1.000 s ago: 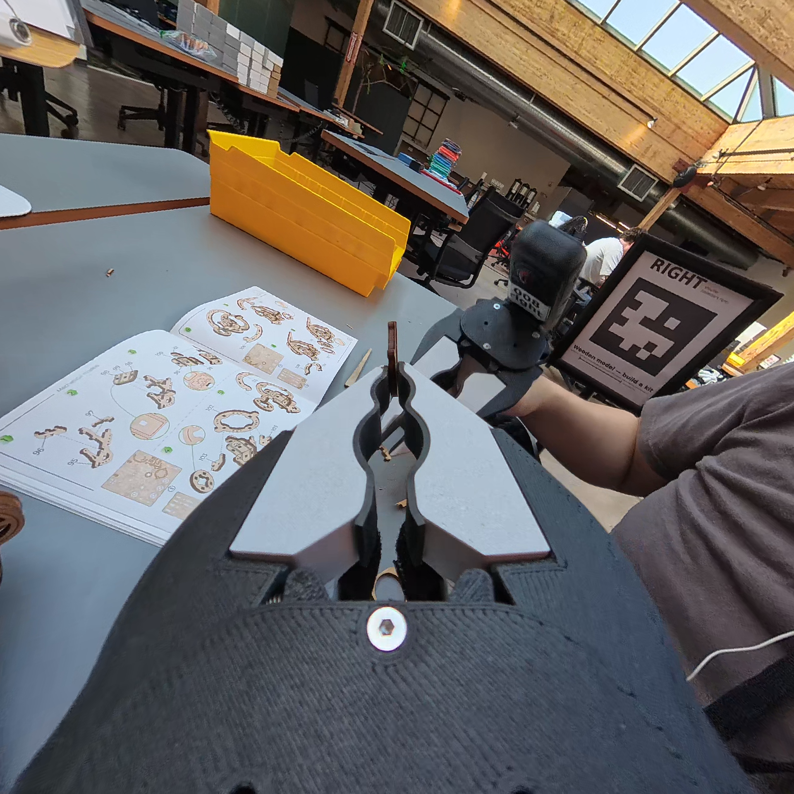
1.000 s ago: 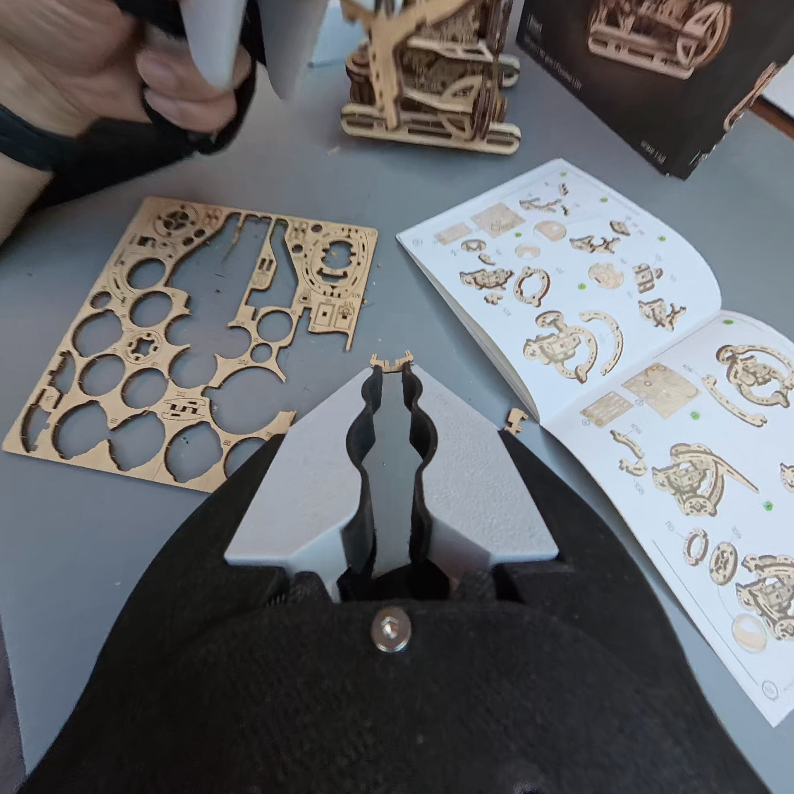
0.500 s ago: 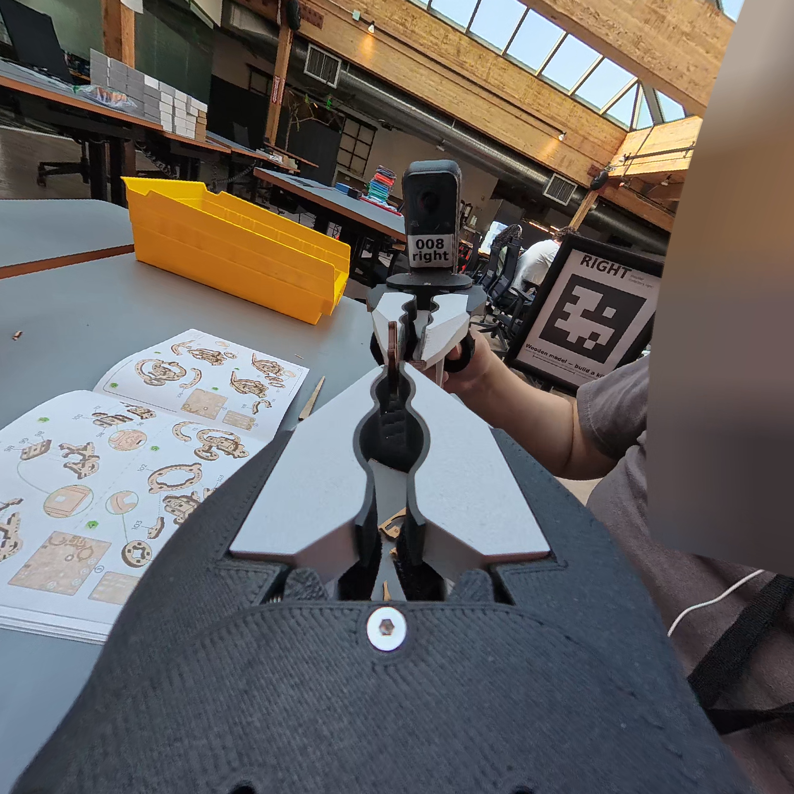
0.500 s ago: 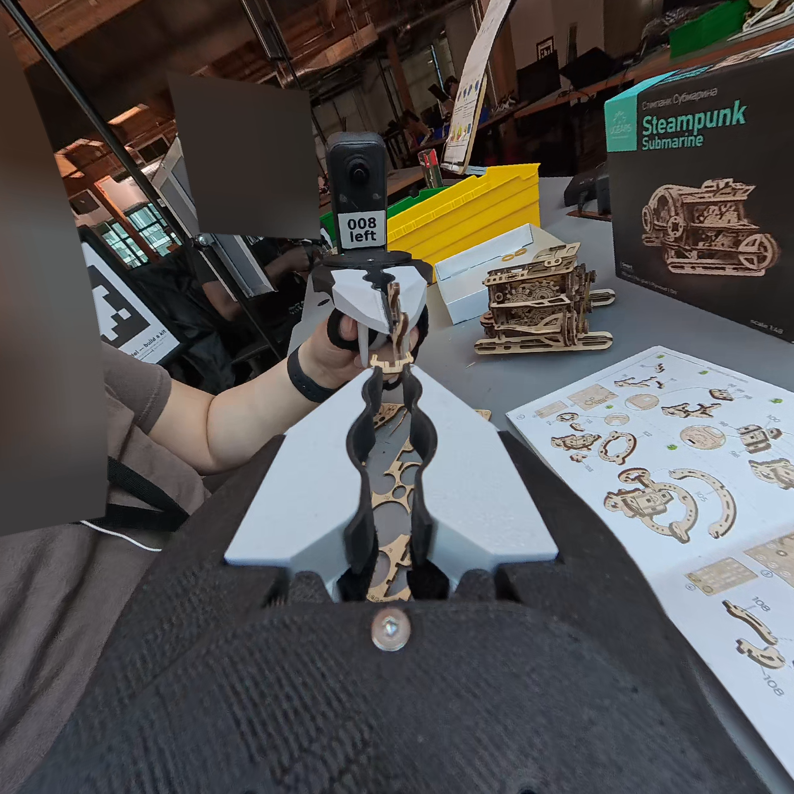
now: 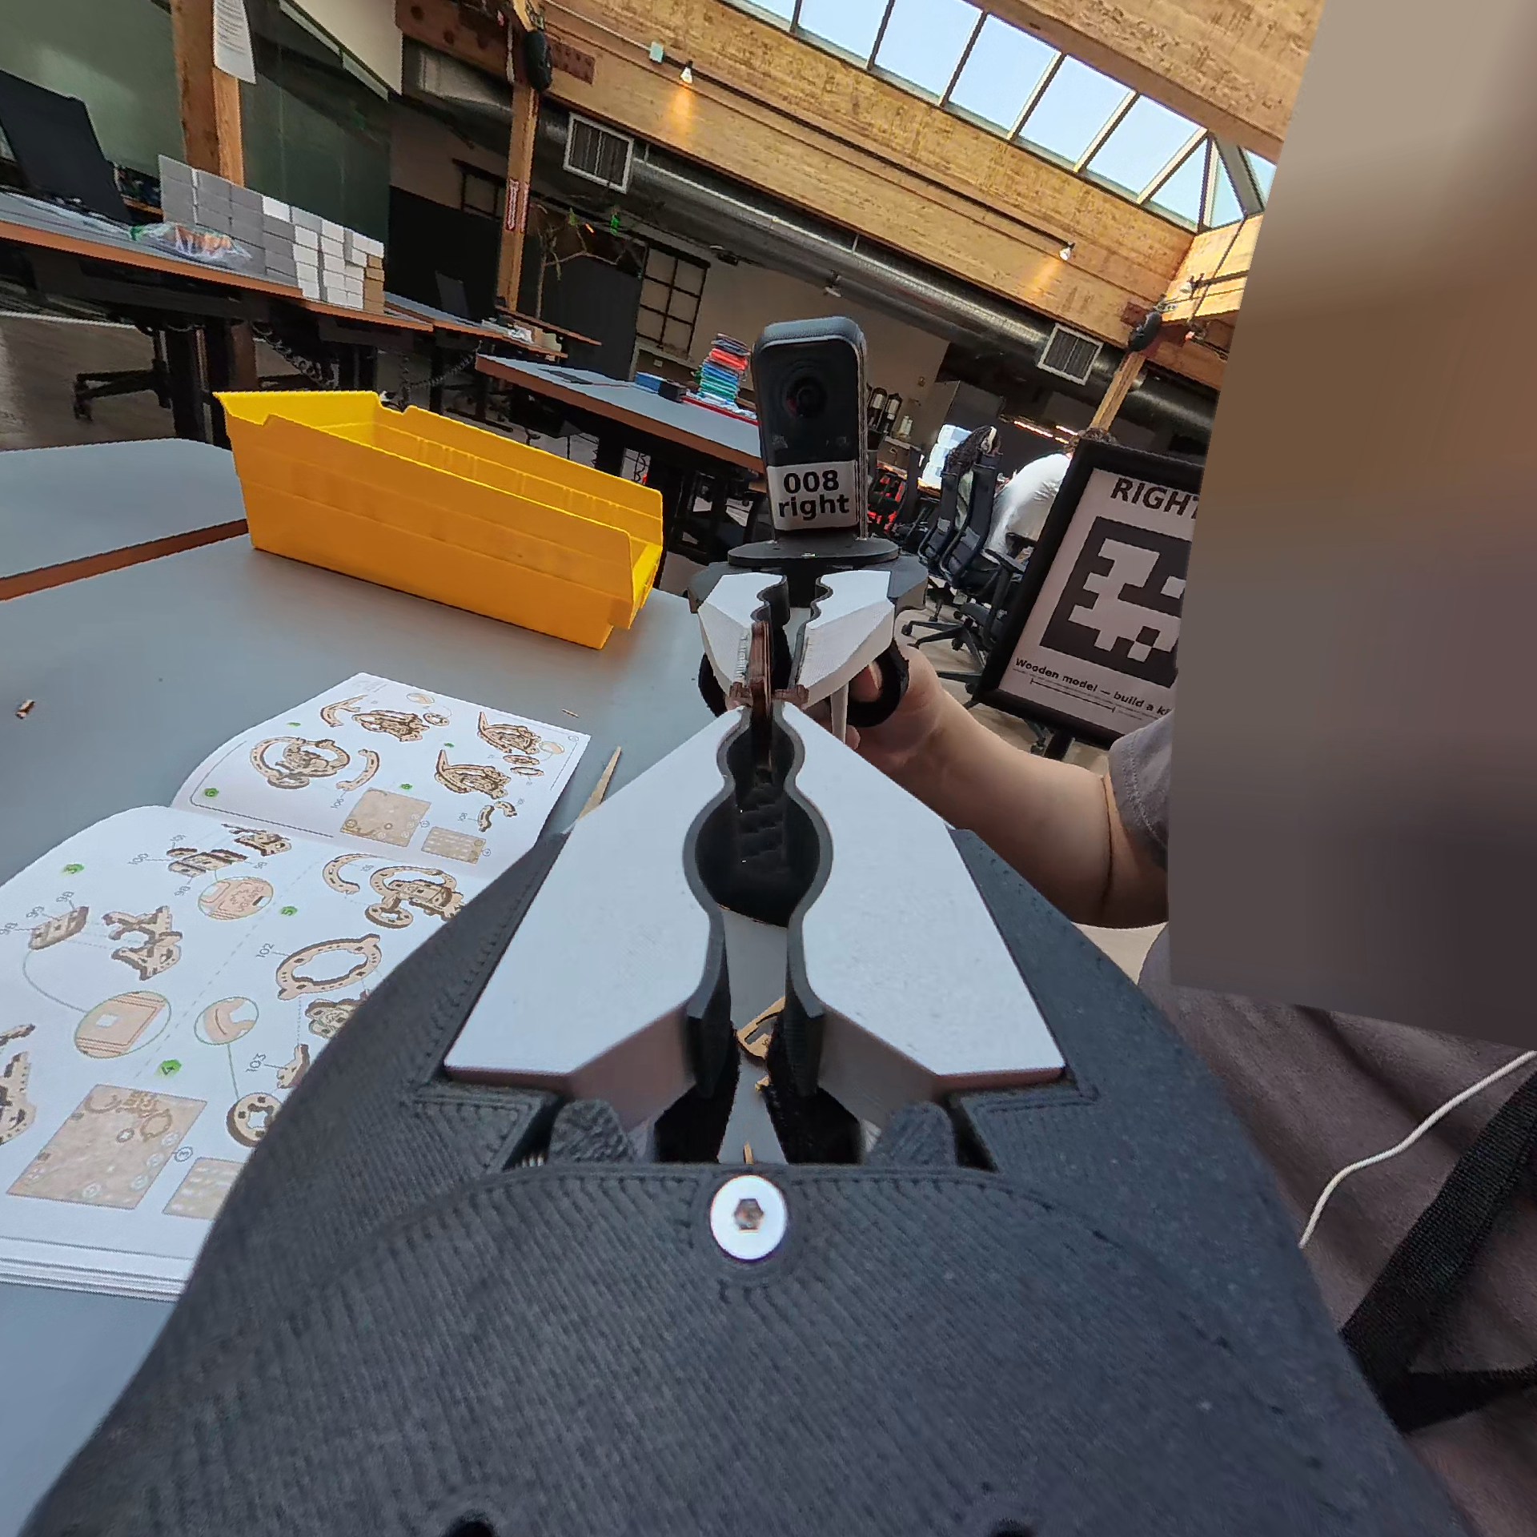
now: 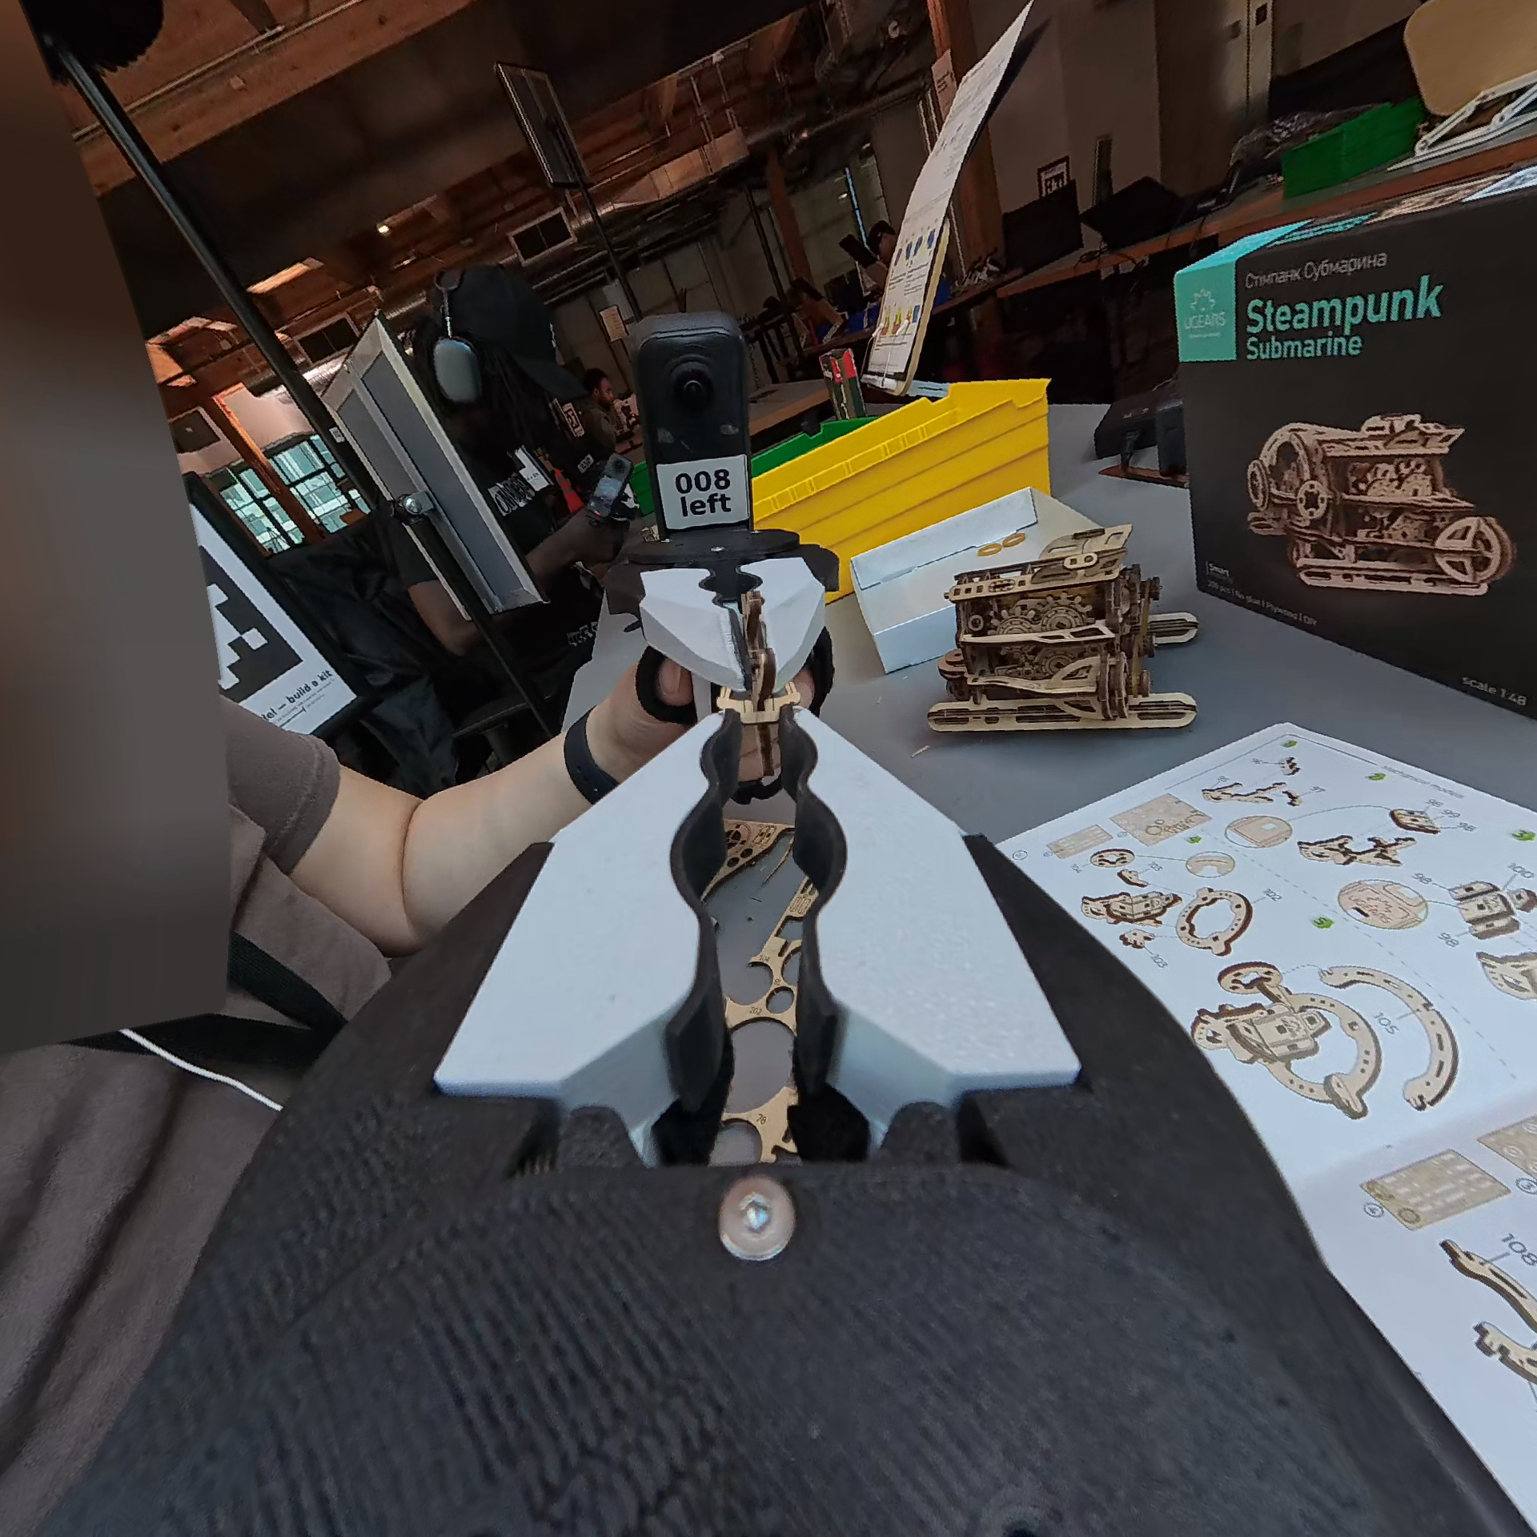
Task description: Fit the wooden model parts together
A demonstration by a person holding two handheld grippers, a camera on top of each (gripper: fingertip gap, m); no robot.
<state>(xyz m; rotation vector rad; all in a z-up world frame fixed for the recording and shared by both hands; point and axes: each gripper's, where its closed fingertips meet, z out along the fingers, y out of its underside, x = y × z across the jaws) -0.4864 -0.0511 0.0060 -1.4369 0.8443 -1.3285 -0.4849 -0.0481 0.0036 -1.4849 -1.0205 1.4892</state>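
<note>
We face grippers tip-to-tip: left gripper [image 5: 755, 722] pinches upright strip [image 5: 757, 665], right gripper [image 6: 753, 722] clamps crosspiece [image 6: 748, 707] (slots aligned, mid-air).

A second ago the right gripper [image 6: 755, 722] pointed down at the counter [image 6: 873, 773], its small flat wooden piece [image 6: 753, 707] over the punched-out sheet [image 6: 761, 1023]; half a second ago it had swung up to face the left gripper [image 5: 758, 717]. Since then the two have drawn closer, tip to tip. The thin upright wooden piece [image 5: 755, 665] in the left jaws, which stood clear of the other gripper half a second ago, now meets the flat piece crosswise between the two tips. Whether the pieces are slotted together cannot be told. Both jaws have stayed clamped on their pieces.
</note>
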